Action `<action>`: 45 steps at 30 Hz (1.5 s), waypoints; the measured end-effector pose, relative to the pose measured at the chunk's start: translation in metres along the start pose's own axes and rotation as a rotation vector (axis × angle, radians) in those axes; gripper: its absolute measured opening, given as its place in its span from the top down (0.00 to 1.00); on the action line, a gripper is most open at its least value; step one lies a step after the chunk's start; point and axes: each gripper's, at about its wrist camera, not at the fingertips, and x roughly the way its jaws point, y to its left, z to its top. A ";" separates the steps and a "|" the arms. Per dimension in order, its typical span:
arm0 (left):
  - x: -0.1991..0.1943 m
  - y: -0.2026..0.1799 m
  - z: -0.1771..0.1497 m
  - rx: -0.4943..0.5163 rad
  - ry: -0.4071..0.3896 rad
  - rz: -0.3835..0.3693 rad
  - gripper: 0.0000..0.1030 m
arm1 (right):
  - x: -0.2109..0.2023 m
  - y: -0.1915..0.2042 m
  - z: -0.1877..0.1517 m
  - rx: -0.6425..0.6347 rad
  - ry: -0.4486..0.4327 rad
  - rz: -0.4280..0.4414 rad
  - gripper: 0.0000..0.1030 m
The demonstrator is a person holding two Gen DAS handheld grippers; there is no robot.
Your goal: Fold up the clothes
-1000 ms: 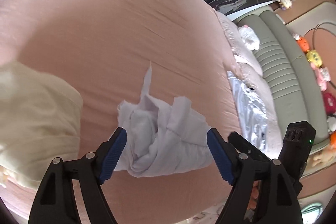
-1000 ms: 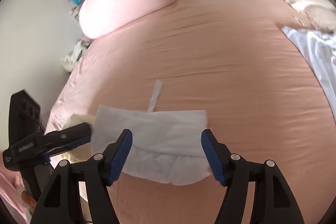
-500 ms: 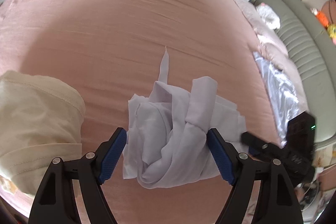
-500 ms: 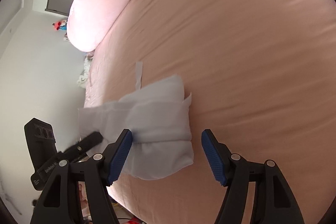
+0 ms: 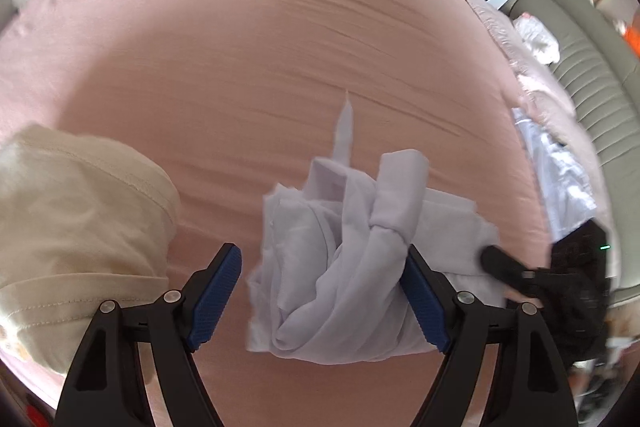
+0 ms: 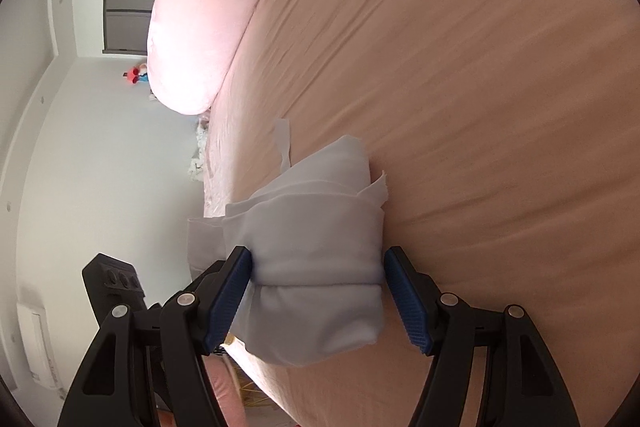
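White garment (image 5: 344, 267) hides right claw (image 5: 494, 261) tips

1. Bed (image 5: 248, 67) under a smooth pink sheet, faintly creased across the middle.
2. White garment (image 5: 352, 251) bundled on the sheet, one thin strip trailing away toward the pillow.
3. Cream garment (image 5: 76, 227) folded, lying left of the white garment, apart from it.
4. Pink pillow (image 6: 200, 23) at the far end, well beyond the white garment.
5. Shiny white cloth (image 5: 560, 179) right of the white garment, at the bed's edge.
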 end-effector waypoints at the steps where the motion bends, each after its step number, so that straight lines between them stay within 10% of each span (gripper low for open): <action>1: 0.002 0.003 0.001 -0.029 0.037 -0.042 0.23 | 0.001 0.000 0.001 0.002 0.003 0.000 0.34; 12: 0.012 0.014 -0.010 -0.194 0.128 -0.174 0.18 | 0.005 0.002 0.002 -0.005 -0.007 -0.006 0.34; 33: 0.021 0.054 -0.030 -0.353 0.013 -0.333 0.00 | 0.008 0.000 0.000 -0.021 -0.053 -0.047 0.33; 45: 0.006 0.016 -0.039 -0.231 -0.037 -0.308 0.01 | -0.001 0.016 -0.009 -0.067 -0.129 -0.083 0.52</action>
